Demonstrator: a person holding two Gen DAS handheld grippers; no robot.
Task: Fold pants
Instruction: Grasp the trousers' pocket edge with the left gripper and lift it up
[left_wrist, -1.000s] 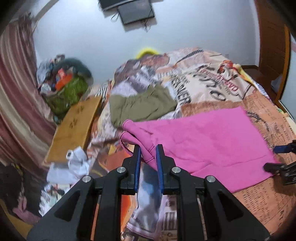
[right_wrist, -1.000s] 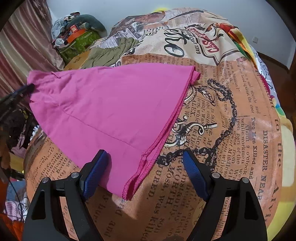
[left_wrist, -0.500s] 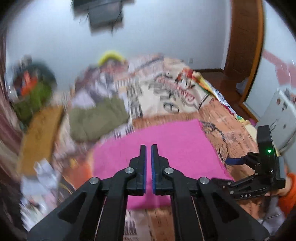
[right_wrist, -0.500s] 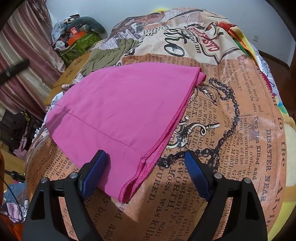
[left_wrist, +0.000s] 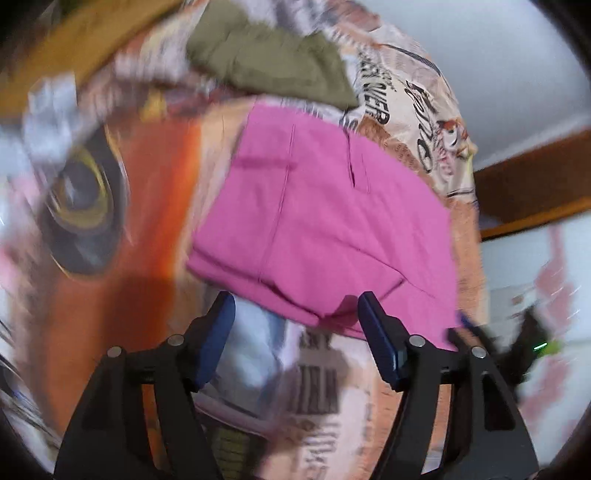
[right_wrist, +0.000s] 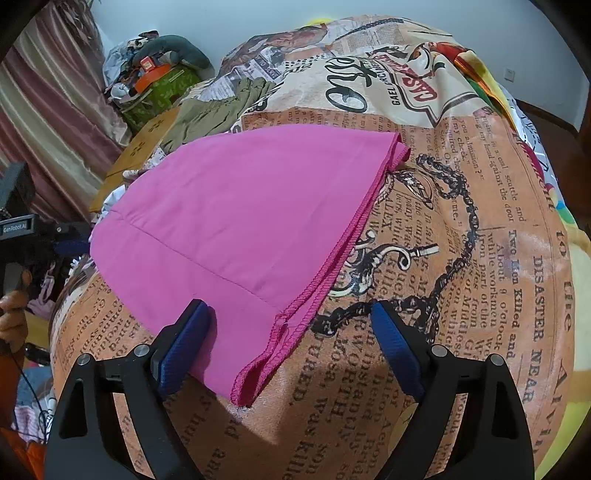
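The pink pants (right_wrist: 236, 206) lie flat and folded over on the newspaper-print bedspread (right_wrist: 461, 258). My right gripper (right_wrist: 291, 325) hovers over their stitched hem corner; its jaws are opening, with the corner between the blue pads and untouched. In the blurred left wrist view the pants (left_wrist: 325, 206) show seams and a layered near edge. My left gripper (left_wrist: 295, 314) points down at that edge; its jaws are opening, and the folded corner lies just ahead of the fingertips, free of both pads. The right gripper's body (left_wrist: 517, 350) appears blurred beyond the pants' right corner.
An olive garment (right_wrist: 210, 114) lies behind the pants. A wooden board (right_wrist: 147, 136) leans off the bed's far left side, with a heap of clothes (right_wrist: 159, 74) and a striped curtain (right_wrist: 48, 122) beyond. A hand (right_wrist: 14, 306) holds the left gripper at the left edge.
The left gripper let go of the lifted pink corner, which dropped flat. It then swung down toward the pants' near edge and opened. The right gripper stayed put and widened slightly.
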